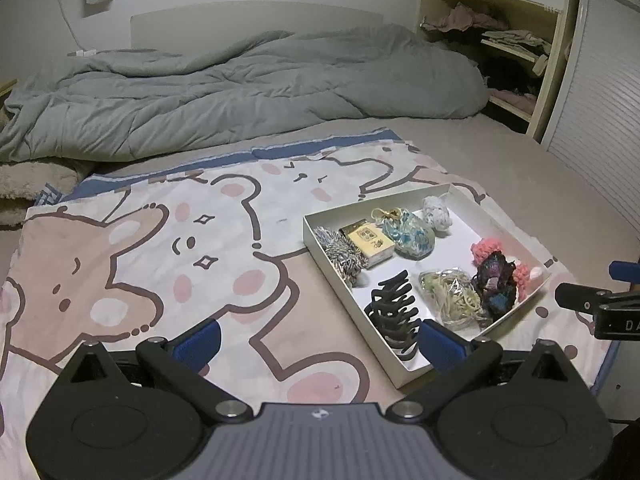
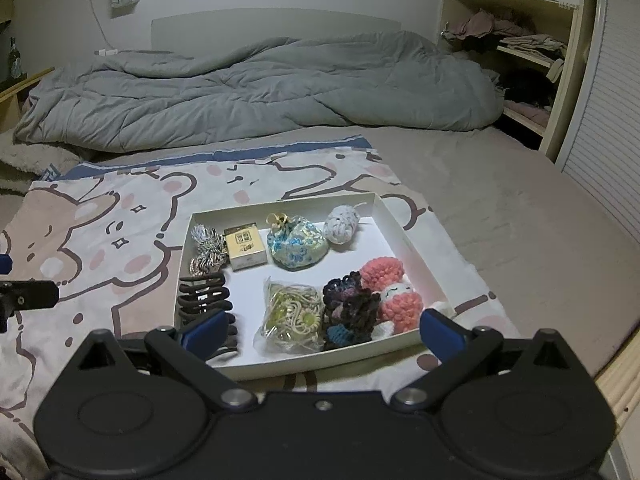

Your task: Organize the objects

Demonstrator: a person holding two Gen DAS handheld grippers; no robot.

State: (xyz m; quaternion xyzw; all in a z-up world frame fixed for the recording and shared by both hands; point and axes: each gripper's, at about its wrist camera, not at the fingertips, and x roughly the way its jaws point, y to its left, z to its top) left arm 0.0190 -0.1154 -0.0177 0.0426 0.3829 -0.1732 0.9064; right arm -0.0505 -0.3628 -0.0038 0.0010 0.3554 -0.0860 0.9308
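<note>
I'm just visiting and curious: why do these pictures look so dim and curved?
Left wrist view: dim grey light, dark rounded corners, the wardrobe bows inward. Right wrist view: same fisheye bending, the white box reads clearly, no glare.

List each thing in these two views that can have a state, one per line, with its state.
Left tongs: open, empty.
Right tongs: open, empty.
White box: lidless, filled.
Black hair claw: lying in box, shut.
Floral pouch: tied shut.
Small yellow carton: closed, lying flat.
Clear bag of bands: full; seal unclear.
Grey duvet: crumpled.
Wardrobe shelves: open, cluttered with clothes.
</note>
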